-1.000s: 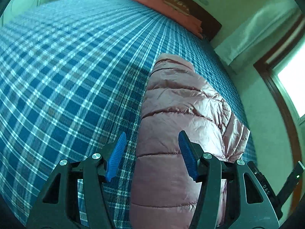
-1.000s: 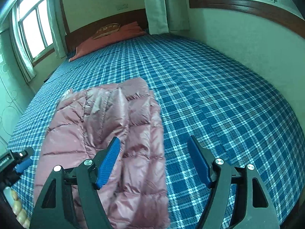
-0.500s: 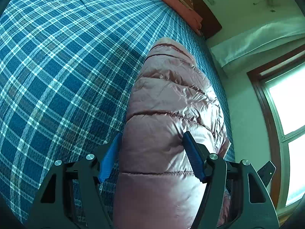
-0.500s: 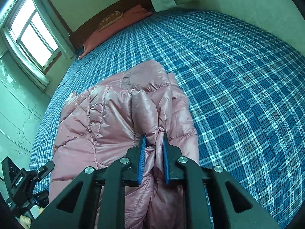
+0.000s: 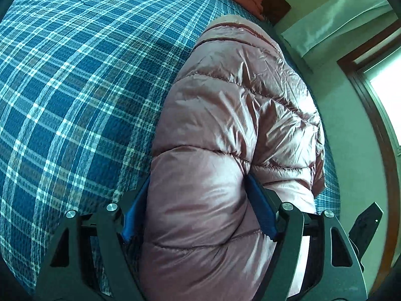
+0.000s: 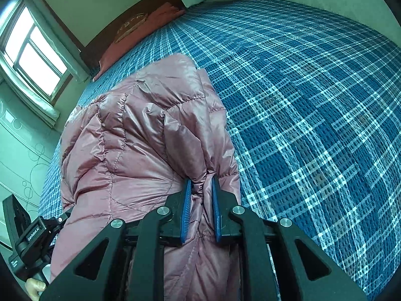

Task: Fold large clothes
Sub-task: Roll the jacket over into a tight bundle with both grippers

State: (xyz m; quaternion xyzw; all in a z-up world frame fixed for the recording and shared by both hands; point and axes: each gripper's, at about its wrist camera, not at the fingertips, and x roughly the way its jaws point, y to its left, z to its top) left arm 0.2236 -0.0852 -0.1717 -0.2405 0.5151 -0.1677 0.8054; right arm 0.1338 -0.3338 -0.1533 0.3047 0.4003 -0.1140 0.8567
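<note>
A pink quilted down jacket lies lengthwise on the blue plaid bed. My left gripper is wide open, and the jacket's near edge bulges between its blue pads. In the right wrist view the jacket fills the left half. My right gripper is shut on a pinched fold at the jacket's near right edge. The left gripper's body and a hand show at the lower left of that view.
The plaid bed stretches wide to the right of the jacket. A red pillow lies against the dark headboard at the far end. Windows and curtains line the walls beside the bed.
My right gripper closed on the jacket's edge and stays shut on it. My left gripper moved forward, still open, so that the jacket's near edge now sits between its pads.
</note>
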